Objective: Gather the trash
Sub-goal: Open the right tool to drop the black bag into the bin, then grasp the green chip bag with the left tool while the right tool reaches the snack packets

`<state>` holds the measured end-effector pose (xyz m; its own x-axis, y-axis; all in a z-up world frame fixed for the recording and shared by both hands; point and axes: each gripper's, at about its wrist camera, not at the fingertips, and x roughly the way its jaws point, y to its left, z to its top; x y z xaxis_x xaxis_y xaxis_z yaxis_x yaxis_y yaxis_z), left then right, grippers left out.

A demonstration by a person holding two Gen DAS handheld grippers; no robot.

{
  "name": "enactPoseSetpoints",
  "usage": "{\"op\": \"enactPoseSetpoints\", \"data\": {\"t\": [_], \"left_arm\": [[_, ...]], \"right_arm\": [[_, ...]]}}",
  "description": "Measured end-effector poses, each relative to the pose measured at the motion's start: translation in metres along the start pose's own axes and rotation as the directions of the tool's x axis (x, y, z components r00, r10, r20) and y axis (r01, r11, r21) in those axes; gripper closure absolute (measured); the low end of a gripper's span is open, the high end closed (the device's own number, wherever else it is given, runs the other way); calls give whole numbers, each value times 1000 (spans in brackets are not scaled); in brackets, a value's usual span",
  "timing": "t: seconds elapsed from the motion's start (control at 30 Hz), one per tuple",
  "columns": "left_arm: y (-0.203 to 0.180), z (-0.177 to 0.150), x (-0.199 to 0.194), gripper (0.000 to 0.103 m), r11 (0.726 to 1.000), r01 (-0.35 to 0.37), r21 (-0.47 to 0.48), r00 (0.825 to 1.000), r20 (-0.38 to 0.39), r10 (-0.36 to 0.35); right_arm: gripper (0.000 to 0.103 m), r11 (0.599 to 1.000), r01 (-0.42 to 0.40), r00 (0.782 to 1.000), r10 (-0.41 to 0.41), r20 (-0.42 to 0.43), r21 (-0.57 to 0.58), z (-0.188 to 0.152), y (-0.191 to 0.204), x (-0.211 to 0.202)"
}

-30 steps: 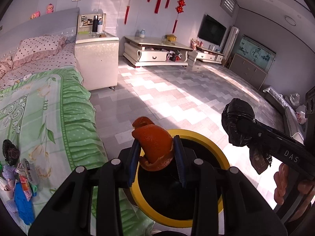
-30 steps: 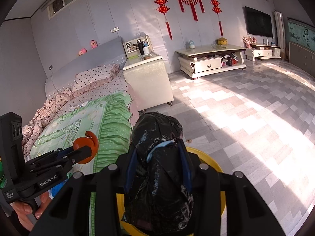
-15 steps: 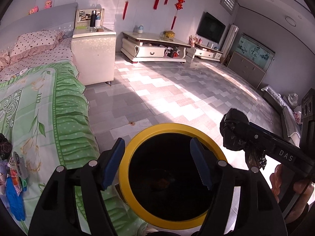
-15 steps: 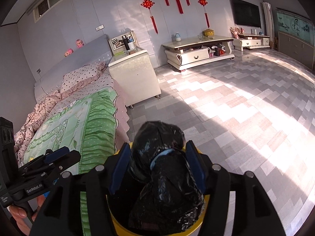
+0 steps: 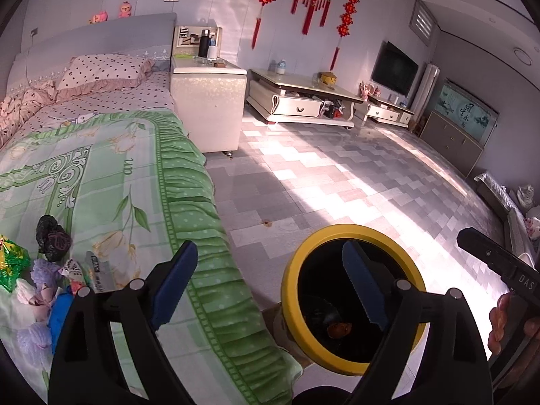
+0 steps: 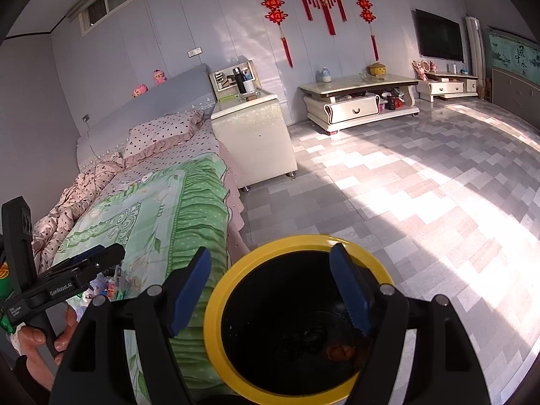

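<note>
A yellow-rimmed black bin [image 5: 293,280] stands on the floor beside the bed; it also shows in the right wrist view [image 6: 216,307]. An orange peel [image 5: 339,329] lies at its bottom, also seen in the right wrist view [image 6: 339,351]. My left gripper [image 5: 270,283] is open and empty above the bed edge and bin. My right gripper [image 6: 270,293] is open and empty over the bin. Several pieces of trash lie on the green blanket: a black bag [image 5: 50,238], wrappers [image 5: 84,270] and a blue item [image 5: 59,314].
The bed with the green blanket [image 5: 111,182] fills the left. A white nightstand [image 5: 207,108] stands behind it, a low TV cabinet [image 5: 300,101] along the far wall. Tiled floor [image 5: 337,175] stretches to the right. A sofa edge [image 5: 506,202] is at far right.
The left gripper opened and dropped the orange peel into the bin, then swung left toward the bed. The right gripper opened and let the black bag fall into the bin.
</note>
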<state>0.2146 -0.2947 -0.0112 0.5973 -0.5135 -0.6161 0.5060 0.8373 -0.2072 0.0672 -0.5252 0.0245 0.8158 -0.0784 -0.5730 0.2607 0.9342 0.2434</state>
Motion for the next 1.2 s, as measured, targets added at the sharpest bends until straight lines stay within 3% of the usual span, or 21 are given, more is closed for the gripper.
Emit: {"op": "enactPoseSetpoints", "data": {"t": [0.3, 0.57, 1.03, 1.2], "left_arm": [[94, 0, -55, 18, 987, -140, -77, 988, 58, 144], [185, -7, -98, 17, 948, -281, -150, 953, 72, 294], [350, -34, -143, 17, 823, -477, -310, 863, 15, 505], [400, -52, -144, 17, 781, -511, -359, 843, -30, 537]], "right_arm": [[33, 988, -102, 994, 104, 13, -114, 4, 75, -1], [31, 959, -203, 979, 200, -35, -200, 10, 153, 26], [25, 907, -299, 946, 242, -215, -298, -15, 270, 116], [25, 902, -307, 935, 226, -273, -304, -29, 292, 154]]}}
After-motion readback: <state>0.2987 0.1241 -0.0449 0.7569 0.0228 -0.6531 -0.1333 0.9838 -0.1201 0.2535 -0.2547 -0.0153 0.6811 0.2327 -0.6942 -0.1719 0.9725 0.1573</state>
